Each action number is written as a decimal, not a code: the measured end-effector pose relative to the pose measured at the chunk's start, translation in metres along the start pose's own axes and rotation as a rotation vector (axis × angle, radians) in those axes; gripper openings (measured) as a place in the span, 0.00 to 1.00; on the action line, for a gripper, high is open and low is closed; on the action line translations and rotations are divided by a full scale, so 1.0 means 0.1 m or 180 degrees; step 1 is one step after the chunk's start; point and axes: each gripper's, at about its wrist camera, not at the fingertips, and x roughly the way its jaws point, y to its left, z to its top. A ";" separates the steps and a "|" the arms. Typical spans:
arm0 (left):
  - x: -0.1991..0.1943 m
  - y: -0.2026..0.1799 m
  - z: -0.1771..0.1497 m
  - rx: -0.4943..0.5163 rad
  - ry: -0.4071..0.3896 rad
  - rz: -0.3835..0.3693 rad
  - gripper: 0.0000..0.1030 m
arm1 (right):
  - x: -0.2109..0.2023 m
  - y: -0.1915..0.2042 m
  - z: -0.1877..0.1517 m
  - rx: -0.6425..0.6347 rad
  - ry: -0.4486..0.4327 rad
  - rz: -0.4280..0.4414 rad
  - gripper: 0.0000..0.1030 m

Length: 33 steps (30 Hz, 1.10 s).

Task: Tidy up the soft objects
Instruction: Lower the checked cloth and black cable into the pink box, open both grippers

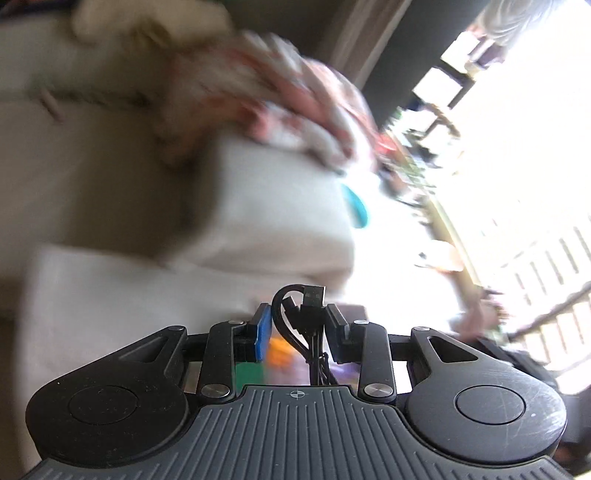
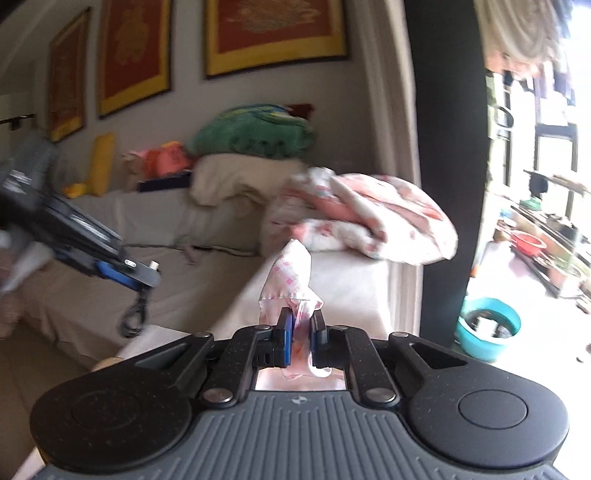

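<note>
Right tool [image 2: 299,334]: clenched on a pink-checked cloth [image 2: 290,273], both pads pressing a bunched corner that stands up in a peak ahead of the fingers, in front of the white mattress edge [image 2: 347,291].

Left tool [image 1: 295,334]: a black cable [image 1: 308,332] stands between its fingers; whether the pads press on it I cannot tell (that view is heavily blurred). The right wrist view shows this tool at far left, above the bed, with the cable dangling below it.

Bed: a pink-and-white floral quilt [image 2: 373,218] lies crumpled on the raised mattress corner, just beyond the held cloth. Behind it, a cream blanket [image 2: 229,181] carries a green bundle [image 2: 255,133] on top. 3 red-and-gold framed pictures [image 2: 277,29] hang on the wall above.

Floor, right side: 1 teal basin [image 2: 487,328] near the doorway.
</note>
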 end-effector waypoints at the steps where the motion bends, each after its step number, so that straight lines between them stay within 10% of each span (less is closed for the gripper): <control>1: 0.16 -0.04 -0.05 -0.0056 0.0117 -0.0194 0.34 | 0.04 -0.06 -0.02 0.0018 0.0051 -0.0025 0.09; 5: 0.76 -0.18 -0.37 0.0233 0.0410 -0.0387 0.34 | 0.34 -0.29 -0.17 0.0188 0.0356 -0.0036 0.09; 9: 0.94 -0.13 -0.62 0.0617 0.0164 -0.0317 0.34 | 0.79 -0.46 -0.42 0.0456 0.0782 0.0067 0.09; 16: 0.40 0.27 -0.87 0.0744 -0.0681 -0.0311 0.34 | 1.54 -0.38 -0.65 0.0838 0.1291 0.0310 0.09; 21: 0.15 0.44 -1.33 0.0834 -0.0858 -0.0391 0.34 | 2.18 -0.03 -0.67 0.1088 0.1735 0.0608 0.09; 26: 0.03 0.65 -1.74 0.1038 -0.0874 -0.0190 0.34 | 2.66 0.25 -0.80 0.0936 0.2097 0.0235 0.09; 33: 0.26 1.03 -2.11 0.1068 -0.0575 0.0168 0.34 | 2.33 0.14 -0.81 0.1129 0.1716 0.0447 0.36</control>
